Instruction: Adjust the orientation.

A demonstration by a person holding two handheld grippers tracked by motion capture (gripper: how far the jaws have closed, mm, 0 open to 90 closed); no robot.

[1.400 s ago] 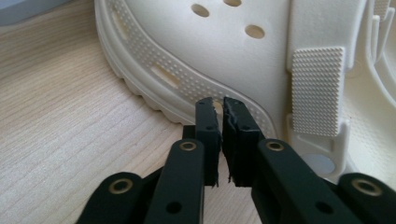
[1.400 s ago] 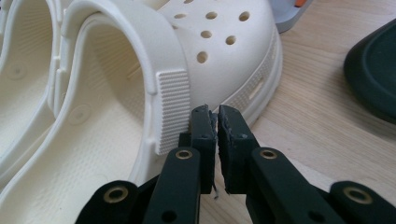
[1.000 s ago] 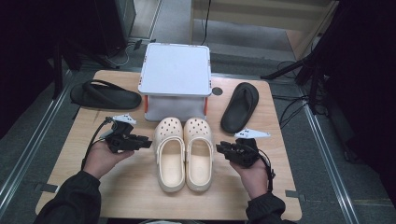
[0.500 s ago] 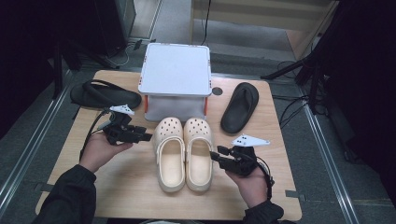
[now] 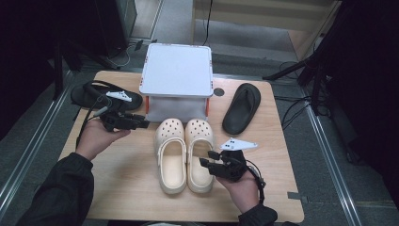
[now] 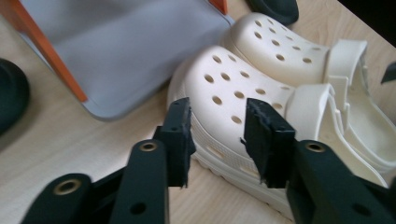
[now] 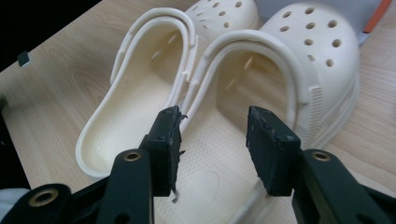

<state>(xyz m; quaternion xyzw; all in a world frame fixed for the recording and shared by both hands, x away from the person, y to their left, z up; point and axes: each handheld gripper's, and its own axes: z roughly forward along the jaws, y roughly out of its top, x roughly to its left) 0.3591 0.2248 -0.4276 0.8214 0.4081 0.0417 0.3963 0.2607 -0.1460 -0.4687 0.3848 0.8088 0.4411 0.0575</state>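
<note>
A pair of cream clogs stands mid-table, the left clog (image 5: 171, 157) beside the right clog (image 5: 200, 141). My left gripper (image 5: 143, 123) hovers just left of the left clog's toe, pointing right at it. Its jaws have just been closing and stand open with nothing between them; in the left gripper view the gripper (image 6: 217, 128) faces the holed toe (image 6: 233, 88). My right gripper (image 5: 205, 159) hangs over the right clog's heel. Its jaws have just been opening and stand open and empty; in the right gripper view the gripper (image 7: 212, 126) is above the insole (image 7: 219, 154).
A white-lidded box (image 5: 176, 70) with orange corners stands behind the clogs. One black sandal (image 5: 89, 92) lies at the far left, another black sandal (image 5: 242, 108) at the right. Bare wooden table (image 5: 127, 183) shows on the near side.
The left hand has risen and moved toward the far side, near the box. The right hand has slid toward the near edge and left, over the right clog's heel, its jaws wider.
</note>
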